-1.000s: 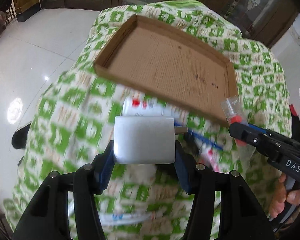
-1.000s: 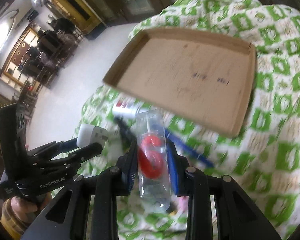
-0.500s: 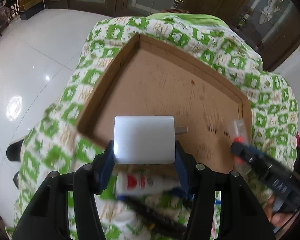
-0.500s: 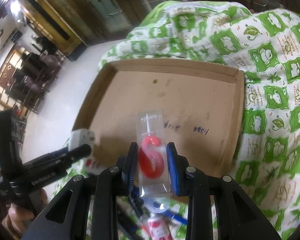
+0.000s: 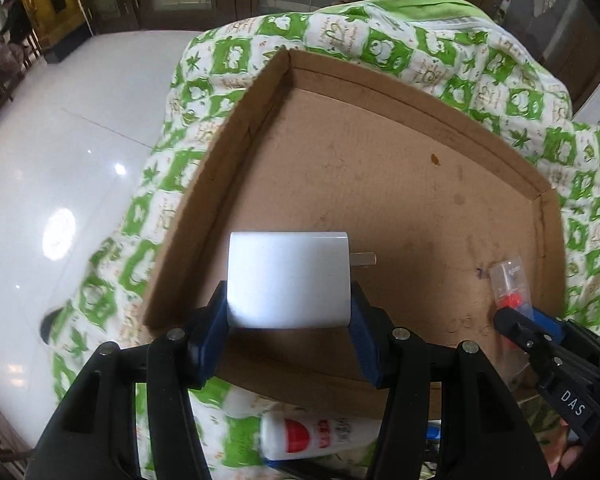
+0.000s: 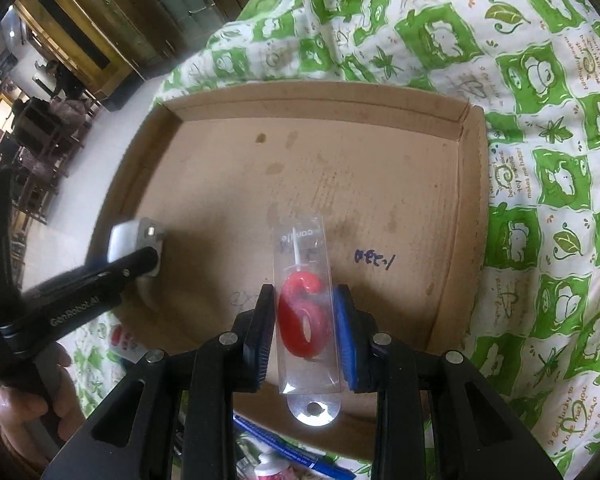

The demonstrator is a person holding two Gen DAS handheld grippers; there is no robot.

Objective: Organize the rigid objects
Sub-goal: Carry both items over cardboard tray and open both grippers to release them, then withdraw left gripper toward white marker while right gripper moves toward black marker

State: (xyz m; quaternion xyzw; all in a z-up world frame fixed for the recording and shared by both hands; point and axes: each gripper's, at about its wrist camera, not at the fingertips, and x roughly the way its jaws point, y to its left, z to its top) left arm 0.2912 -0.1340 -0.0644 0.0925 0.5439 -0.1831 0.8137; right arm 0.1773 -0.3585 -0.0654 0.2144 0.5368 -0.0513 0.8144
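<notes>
while both hands hang over the cardboard tray (image 5: pixel 380 184), the left gripper (image 5: pixel 288 320) is clamped on a white charger (image 5: pixel 288 280) by the tray's left wall, and the right gripper (image 6: pixel 305 332) pinches a packaged red number candle (image 6: pixel 304 320) above the tray's near edge.
</notes>
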